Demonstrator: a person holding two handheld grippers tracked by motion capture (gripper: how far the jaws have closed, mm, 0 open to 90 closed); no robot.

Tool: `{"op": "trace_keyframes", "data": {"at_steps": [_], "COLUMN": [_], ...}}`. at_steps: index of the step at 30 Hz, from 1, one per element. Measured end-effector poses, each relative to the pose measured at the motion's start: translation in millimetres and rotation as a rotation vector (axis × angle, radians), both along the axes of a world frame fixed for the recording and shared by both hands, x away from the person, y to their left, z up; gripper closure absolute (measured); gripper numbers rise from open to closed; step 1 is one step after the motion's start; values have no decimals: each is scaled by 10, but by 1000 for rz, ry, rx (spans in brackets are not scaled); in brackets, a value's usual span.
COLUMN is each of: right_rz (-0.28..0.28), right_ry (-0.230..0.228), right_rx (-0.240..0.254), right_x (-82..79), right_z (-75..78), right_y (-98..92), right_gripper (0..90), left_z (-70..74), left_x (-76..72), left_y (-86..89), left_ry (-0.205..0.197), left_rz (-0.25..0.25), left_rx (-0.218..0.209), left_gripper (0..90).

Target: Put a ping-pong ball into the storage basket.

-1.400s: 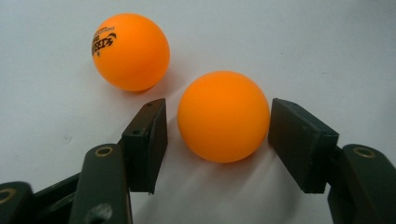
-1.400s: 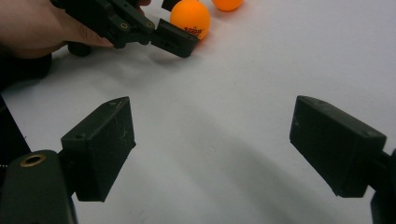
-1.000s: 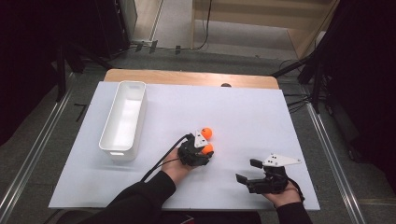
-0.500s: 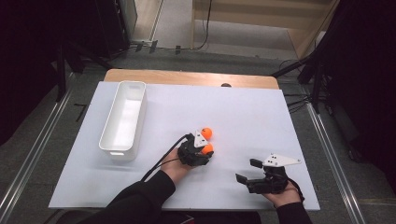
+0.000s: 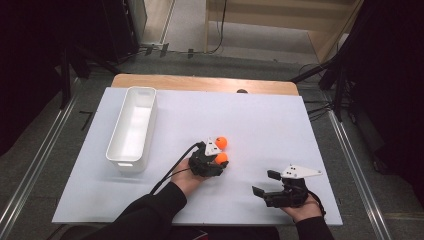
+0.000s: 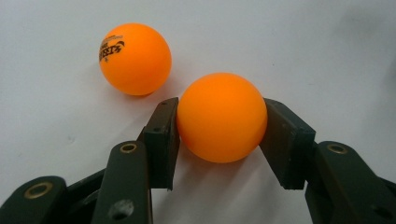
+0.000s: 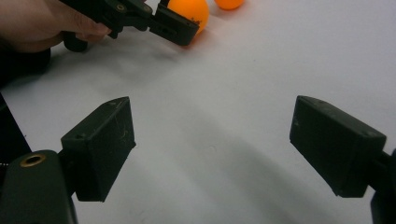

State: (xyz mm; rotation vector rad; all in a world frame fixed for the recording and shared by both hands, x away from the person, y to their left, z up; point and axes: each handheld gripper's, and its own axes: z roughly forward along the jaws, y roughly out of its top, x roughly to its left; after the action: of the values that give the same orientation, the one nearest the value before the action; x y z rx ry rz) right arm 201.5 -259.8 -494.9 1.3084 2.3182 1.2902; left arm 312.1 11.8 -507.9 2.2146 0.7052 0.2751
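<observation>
Left gripper (image 6: pixel 219 140) jaws pinching plain orange ball (image 6: pixel 222 116), second ball (image 6: pixel 134 58) with unreadable black print, right gripper (image 7: pixel 212 144) jaws spread

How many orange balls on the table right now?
2. One orange ball sits clamped between the pads of the left gripper. The printed ball lies free on the white table just beyond it, apart. The white bin looks empty.
</observation>
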Motion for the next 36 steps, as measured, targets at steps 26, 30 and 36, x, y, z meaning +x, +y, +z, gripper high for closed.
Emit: {"op": "trace_keyframes", "data": {"at_steps": [26, 30, 36], "right_rz": [3, 1, 1], "right_ry": [7, 9, 8], "right_rx": [-3, -2, -3], "right_x": [0, 0, 1], "right_z": [1, 0, 1], "right_y": [5, 6, 6], "right_gripper": [125, 125, 125], "left_z": [290, 370, 456], "left_x": [11, 6, 0], "left_y": [52, 59, 84], "left_ry": [41, 42, 48], "left_rz": [-29, -38, -37], "left_rx": [-29, -34, -23], "left_gripper": [504, 504, 504]}}
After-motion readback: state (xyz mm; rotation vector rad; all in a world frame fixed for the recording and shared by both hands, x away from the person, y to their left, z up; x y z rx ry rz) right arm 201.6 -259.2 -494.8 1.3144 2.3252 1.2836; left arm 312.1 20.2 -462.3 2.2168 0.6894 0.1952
